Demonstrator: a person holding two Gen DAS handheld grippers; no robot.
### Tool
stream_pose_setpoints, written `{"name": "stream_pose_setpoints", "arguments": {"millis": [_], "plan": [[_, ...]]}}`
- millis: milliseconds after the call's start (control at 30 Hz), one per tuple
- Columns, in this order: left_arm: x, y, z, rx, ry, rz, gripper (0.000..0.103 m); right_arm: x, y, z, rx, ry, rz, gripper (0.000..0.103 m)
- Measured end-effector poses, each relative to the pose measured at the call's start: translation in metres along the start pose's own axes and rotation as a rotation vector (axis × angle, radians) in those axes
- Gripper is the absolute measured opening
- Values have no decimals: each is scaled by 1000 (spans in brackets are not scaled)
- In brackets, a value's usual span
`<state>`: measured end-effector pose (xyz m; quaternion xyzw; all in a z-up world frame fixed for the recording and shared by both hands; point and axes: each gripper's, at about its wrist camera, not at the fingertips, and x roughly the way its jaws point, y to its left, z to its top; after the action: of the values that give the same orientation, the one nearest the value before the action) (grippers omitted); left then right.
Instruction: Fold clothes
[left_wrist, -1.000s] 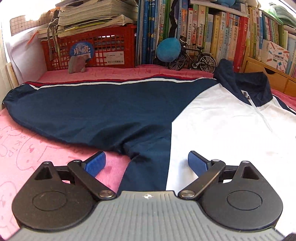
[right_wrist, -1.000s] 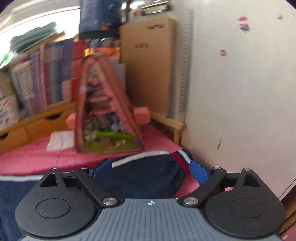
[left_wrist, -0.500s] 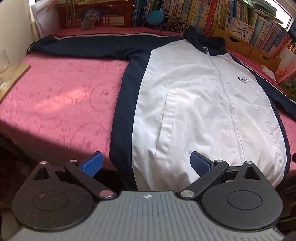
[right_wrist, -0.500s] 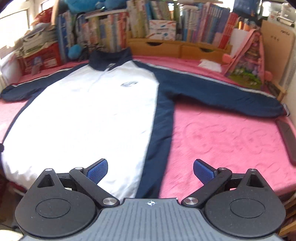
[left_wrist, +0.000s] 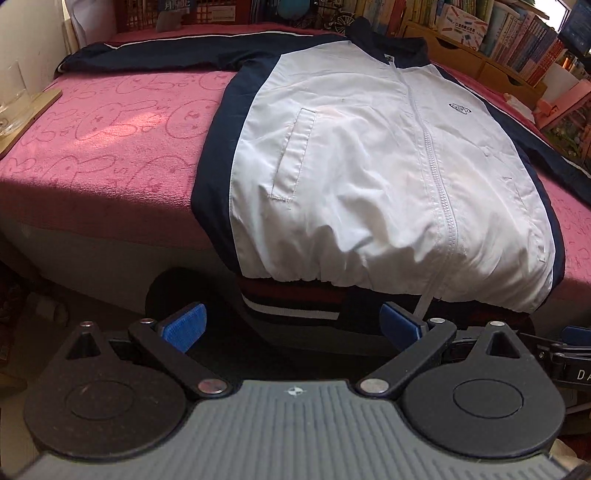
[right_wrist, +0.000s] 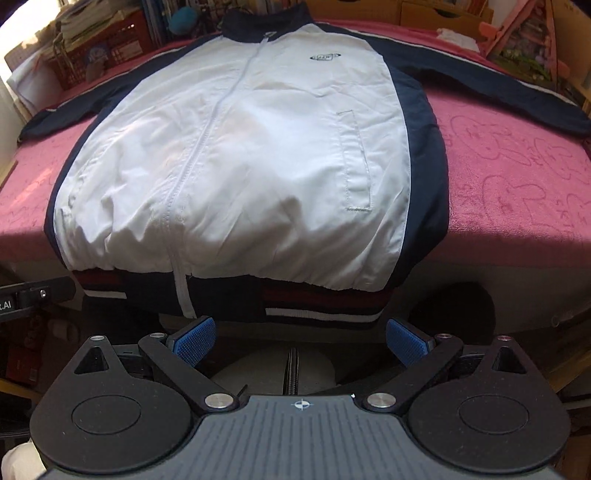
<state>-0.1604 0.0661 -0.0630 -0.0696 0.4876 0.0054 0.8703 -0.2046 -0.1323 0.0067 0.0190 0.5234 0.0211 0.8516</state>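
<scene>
Jacket (left_wrist: 369, 166) hem now near both grippers, left fingers (left_wrist: 184, 326) open, right fingers (right_wrist: 194, 341) just widened, empty.

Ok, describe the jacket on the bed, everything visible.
The jacket lies face up on the pink blanket, zipped shut, sleeves spread out to both sides. White front panels of thin, slightly wrinkled fabric, navy sides, sleeves and collar, a small chest logo, two slit pockets. Its striped ribbed hem hangs over the bed's near edge. Nothing grips it.
</scene>
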Motion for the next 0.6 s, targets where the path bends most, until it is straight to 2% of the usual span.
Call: {"name": "stream_pose_setpoints", "arguments": {"millis": [600], "plan": [[1, -20, -4, 52, 2, 8, 101, -5, -12, -9, 54, -20, -18, 100]]}}
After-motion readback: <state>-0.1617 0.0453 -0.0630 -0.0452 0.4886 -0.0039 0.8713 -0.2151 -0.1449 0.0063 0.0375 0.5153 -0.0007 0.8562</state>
